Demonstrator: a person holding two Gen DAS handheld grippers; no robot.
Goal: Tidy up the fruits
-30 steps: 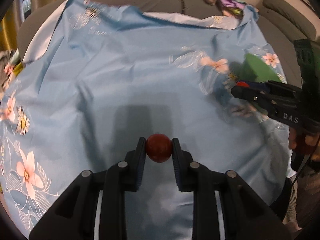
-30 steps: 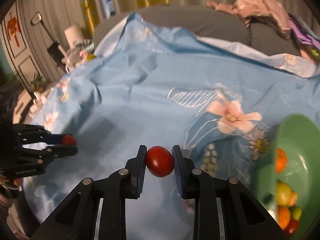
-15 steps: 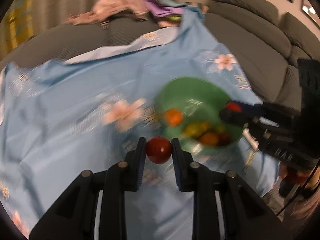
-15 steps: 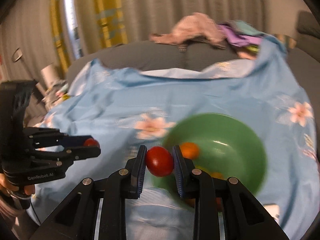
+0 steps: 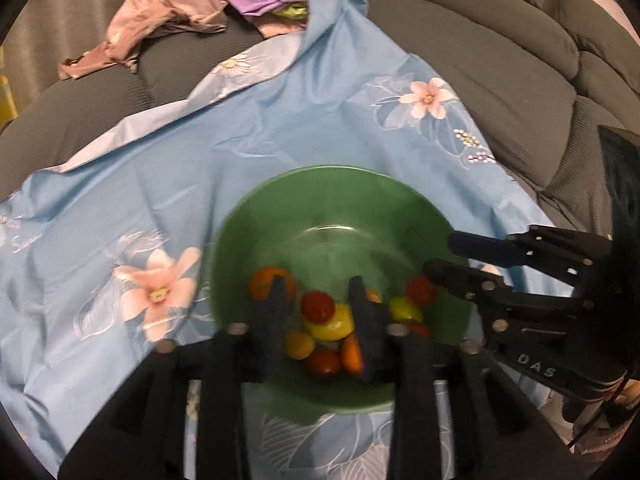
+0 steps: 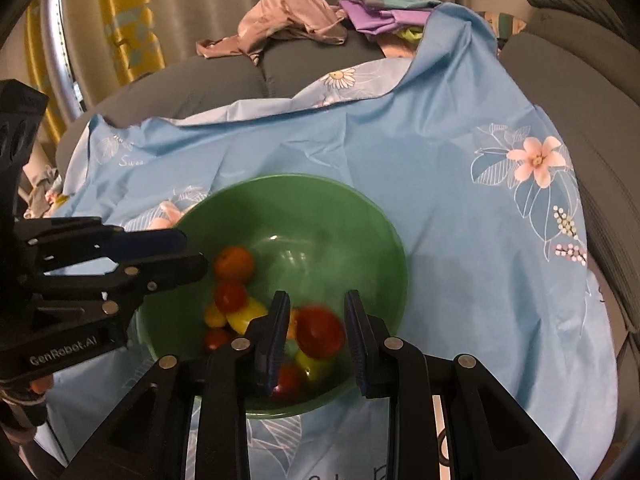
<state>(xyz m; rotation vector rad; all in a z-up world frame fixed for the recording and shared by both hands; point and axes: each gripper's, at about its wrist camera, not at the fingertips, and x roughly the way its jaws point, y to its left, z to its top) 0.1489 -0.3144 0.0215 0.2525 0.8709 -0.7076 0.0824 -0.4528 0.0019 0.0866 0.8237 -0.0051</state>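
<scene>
A green bowl [image 5: 332,170] [image 6: 296,178] holding several small red, yellow and orange fruits sits on a blue flowered cloth [image 5: 240,140]. My left gripper [image 5: 318,285] [image 6: 192,250] hangs over the bowl's near side, its jaws opening. A red tomato [image 5: 317,306] [image 6: 230,296] lies loose between them on the pile, touching neither pad. My right gripper [image 6: 317,300] [image 5: 438,254] hovers over the bowl too. Its tomato [image 6: 320,332] [image 5: 420,290] is blurred and sits low, clear of the left pad and below the fingertips.
The cloth drapes over a grey sofa [image 5: 500,80] whose cushions rise at the right. A heap of pink and purple clothes [image 5: 160,28] lies on the sofa back. Curtains and a yellow-patterned panel [image 6: 132,20] stand behind.
Both grippers swung from over bare cloth to above the green bowl. Each held a red tomato tight before; now both tomatoes are free of the pads and down among the fruit.
</scene>
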